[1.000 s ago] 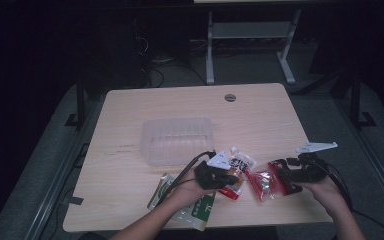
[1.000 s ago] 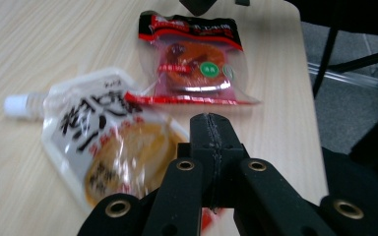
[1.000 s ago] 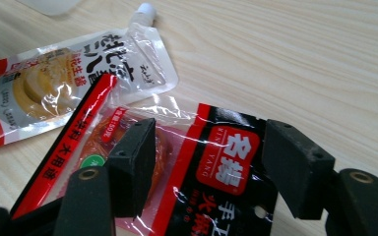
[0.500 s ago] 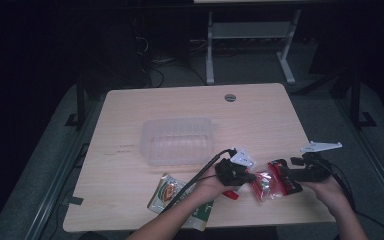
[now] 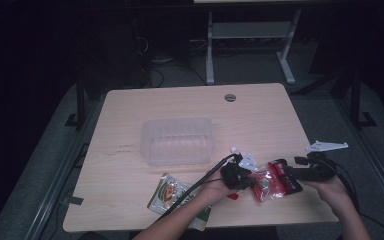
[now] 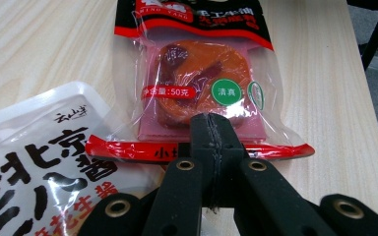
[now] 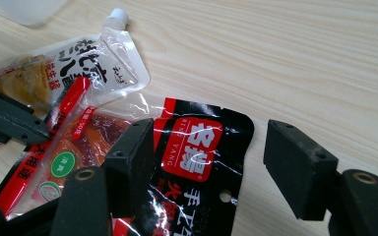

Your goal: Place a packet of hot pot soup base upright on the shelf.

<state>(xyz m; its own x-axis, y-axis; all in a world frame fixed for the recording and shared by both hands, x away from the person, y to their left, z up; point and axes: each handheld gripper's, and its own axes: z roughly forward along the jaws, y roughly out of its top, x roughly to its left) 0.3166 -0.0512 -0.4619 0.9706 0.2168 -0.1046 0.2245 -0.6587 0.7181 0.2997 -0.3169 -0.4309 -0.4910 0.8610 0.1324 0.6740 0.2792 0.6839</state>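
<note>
- The left gripper pinches the bottom edge of the clear red-and-black snack packet; near the wooden table's front edge
- The right gripper stands open over the packet's black top

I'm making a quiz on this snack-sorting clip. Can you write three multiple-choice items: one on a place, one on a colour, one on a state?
1. Where does the clear plastic tub stand?
A. mid-table, beyond both grippers
B. on the floor
C. in a hand

2. The top band of the red snack packet is:
A. blue
B. black
C. yellow

3. The right gripper has its jaws:
A. closed together
B. apart, one on each side of the packet's top
C. clamped on the tub

Key: 1 A, the high view shows it there; 2 B, black with a red logo; 3 B, a gap shows between the jaws.
</note>
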